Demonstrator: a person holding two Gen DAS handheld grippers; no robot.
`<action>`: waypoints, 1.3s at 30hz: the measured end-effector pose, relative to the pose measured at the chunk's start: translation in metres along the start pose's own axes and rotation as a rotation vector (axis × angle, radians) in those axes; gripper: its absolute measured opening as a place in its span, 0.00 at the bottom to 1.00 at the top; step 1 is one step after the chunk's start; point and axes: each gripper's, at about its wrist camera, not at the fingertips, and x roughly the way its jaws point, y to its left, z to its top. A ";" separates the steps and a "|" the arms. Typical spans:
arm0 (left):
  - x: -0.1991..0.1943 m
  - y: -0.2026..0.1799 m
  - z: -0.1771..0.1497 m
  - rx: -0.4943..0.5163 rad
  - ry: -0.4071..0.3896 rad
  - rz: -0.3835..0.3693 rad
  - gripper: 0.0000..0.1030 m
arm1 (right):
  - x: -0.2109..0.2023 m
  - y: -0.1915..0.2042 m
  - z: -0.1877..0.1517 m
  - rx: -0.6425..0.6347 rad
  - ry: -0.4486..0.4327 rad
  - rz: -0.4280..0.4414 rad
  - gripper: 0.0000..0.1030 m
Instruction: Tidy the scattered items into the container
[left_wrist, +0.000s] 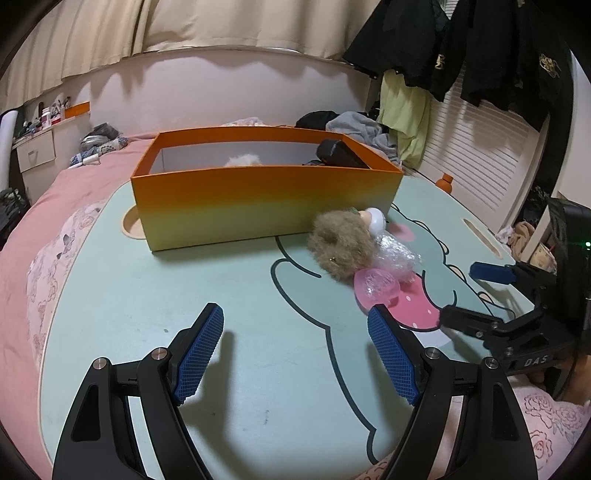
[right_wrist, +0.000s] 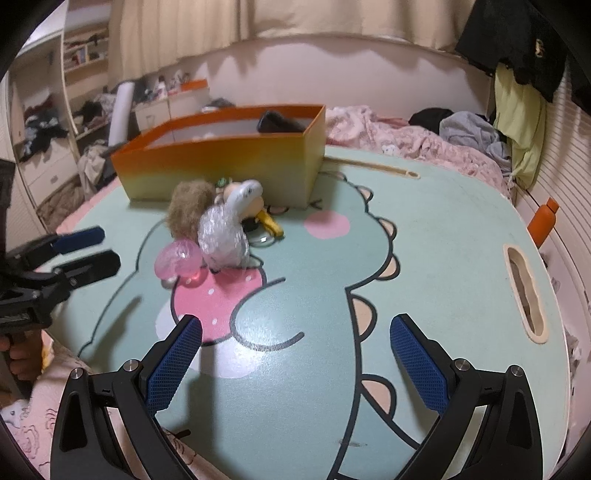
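Observation:
An orange-to-yellow box (left_wrist: 258, 199) (right_wrist: 221, 162) stands on the green dinosaur-print table (left_wrist: 147, 295) (right_wrist: 443, 258), with a black item (left_wrist: 338, 153) (right_wrist: 277, 122) and a white fluffy thing (left_wrist: 243, 160) inside. In front of it lie a brown fluffy ball (left_wrist: 341, 245) (right_wrist: 190, 208), a bubble-wrapped bundle (left_wrist: 397, 254) (right_wrist: 223, 236), a pink clear shell (left_wrist: 376, 286) (right_wrist: 179, 260), a white-headed toy (left_wrist: 375, 218) (right_wrist: 245, 192) and a yellow piece (right_wrist: 269, 223). My left gripper (left_wrist: 295, 343) (right_wrist: 99, 247) is open and empty. My right gripper (right_wrist: 295, 354) (left_wrist: 465, 291) is open and empty.
The table lies on a pink floral bedspread (left_wrist: 44, 229) (right_wrist: 406, 136). An orange bottle (left_wrist: 445, 182) (right_wrist: 543, 225) stands past the table's right edge. Clothes (left_wrist: 354, 125) are piled on the bed behind the box. A slot handle (right_wrist: 526, 295) cuts the table's right side.

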 end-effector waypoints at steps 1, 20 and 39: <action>0.000 0.000 0.000 -0.001 -0.001 0.001 0.78 | -0.004 0.000 0.001 0.002 -0.020 0.006 0.99; -0.001 -0.007 0.002 0.003 -0.002 -0.032 0.78 | 0.049 0.024 0.055 -0.022 0.057 0.266 0.33; 0.032 -0.053 0.013 0.167 0.085 -0.083 0.78 | 0.001 -0.024 0.023 0.181 -0.104 0.278 0.28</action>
